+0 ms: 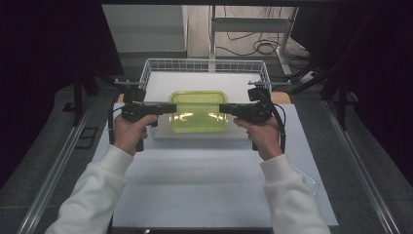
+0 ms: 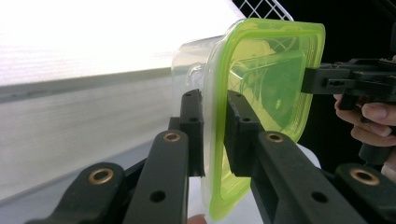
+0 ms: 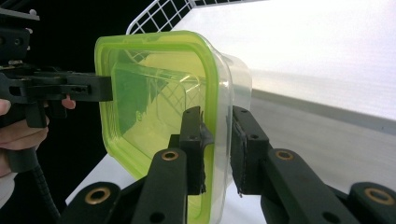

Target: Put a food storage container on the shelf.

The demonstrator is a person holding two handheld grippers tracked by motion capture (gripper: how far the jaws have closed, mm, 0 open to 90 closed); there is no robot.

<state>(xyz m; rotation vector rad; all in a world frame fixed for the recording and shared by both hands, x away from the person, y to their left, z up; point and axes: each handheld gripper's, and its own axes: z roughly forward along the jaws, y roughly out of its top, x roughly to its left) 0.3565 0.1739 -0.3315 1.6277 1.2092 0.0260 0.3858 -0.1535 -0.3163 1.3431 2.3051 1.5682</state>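
A clear plastic container with a lime-green lid [image 1: 198, 111] hangs level above the white board, held by its two short ends. My left gripper [image 1: 173, 108] is shut on the lid's left rim; in the left gripper view its pads [image 2: 215, 100] clamp the green edge of the container [image 2: 266, 79]. My right gripper [image 1: 221, 108] is shut on the opposite rim, and in the right gripper view its jaws [image 3: 219, 114] straddle the rim of the container [image 3: 154, 93]. Each gripper view also shows the other gripper at the far edge, the right gripper [image 2: 327, 79] and the left gripper [image 3: 93, 88].
A white wire basket [image 1: 204, 66] stands behind the container, with a raised white board [image 1: 160, 83] inside it. The white tabletop [image 1: 209, 180] stretches toward the person. Metal rails run along both sides, and cables lie on the floor at the back.
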